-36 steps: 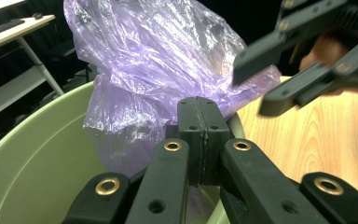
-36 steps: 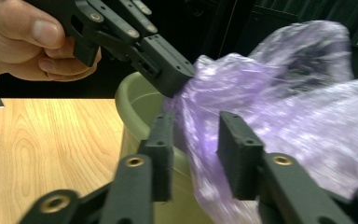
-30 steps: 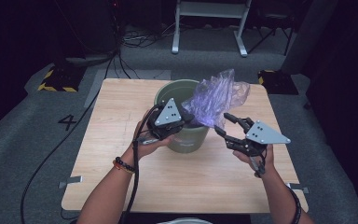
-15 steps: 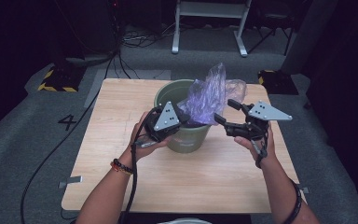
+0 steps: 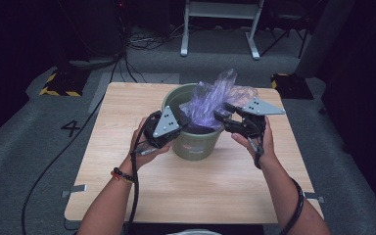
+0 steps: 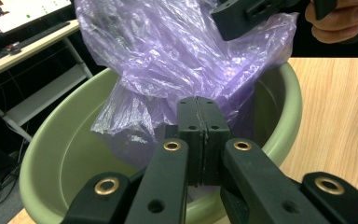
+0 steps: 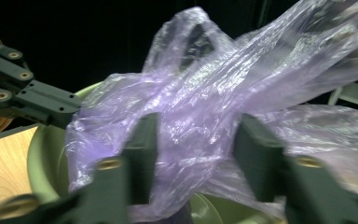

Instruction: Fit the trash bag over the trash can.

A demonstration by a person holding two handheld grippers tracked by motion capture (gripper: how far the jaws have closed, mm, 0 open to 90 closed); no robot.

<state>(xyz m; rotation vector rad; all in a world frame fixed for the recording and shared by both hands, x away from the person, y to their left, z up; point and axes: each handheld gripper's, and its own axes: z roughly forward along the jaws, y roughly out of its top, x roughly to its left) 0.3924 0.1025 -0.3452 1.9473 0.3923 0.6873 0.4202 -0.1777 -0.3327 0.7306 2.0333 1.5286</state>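
High view: a green bucket (image 5: 192, 142) is standing upright on the desk (image 5: 127, 186), mouth up. A purple plastic bag (image 5: 215, 95) is rising out of it, long axis leaning up and to the right. A reddish label on the bucket's front is too small to read; a "4" (image 5: 71, 128) is marked on the floor. The left tool (image 5: 178, 121) is sitting at the near-left rim, the right tool (image 5: 223, 117) at the right rim.

Left gripper view: jaws are clamping shut on the bag's lower edge (image 6: 135, 116), just inside the rim.

Right gripper view: blurred jaws have just been closing, bag film (image 7: 200, 126) bunching between them; pads not visibly pressing it.
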